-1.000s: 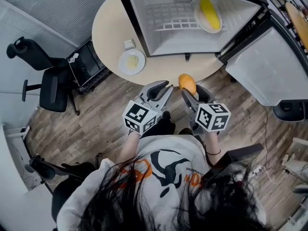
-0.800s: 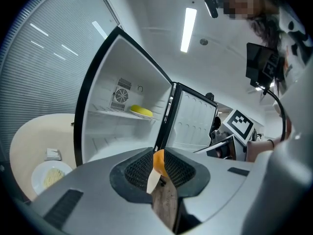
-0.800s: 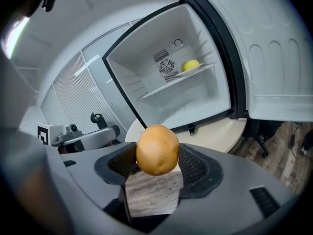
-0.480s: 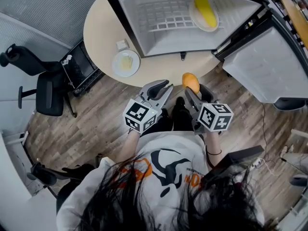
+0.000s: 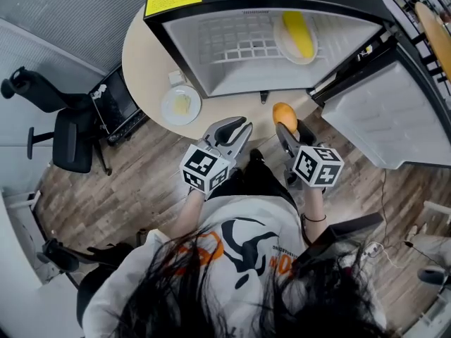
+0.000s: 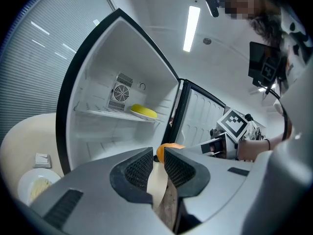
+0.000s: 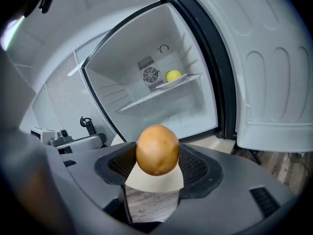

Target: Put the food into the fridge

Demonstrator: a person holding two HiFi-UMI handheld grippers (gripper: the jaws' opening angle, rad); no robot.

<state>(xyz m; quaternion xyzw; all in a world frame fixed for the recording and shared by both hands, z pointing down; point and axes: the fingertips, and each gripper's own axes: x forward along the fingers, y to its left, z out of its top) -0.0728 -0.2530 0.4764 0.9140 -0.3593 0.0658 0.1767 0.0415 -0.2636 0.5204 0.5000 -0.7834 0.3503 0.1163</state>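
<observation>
Right tool: pinching a round orange fruit, with a pad pressed on each side of it; those sides are hidden by the pads.
Left tool: jaws a narrow gap apart with nothing between them.
Fruit: held in the air just outside the open fridge, at 6 o'clock from its opening in the head view.
Fridge: on the round bench, at 12 o'clock from both tools.
Door: swung wide at 2 o'clock from the right tool, cut off at the frame edge.
Shelf: yellow food on a dish at its right end; what kind is hard to tell.
Bench: small plate of pale food at 10 o'clock from the left tool; white item just beyond it, too small to identify.
</observation>
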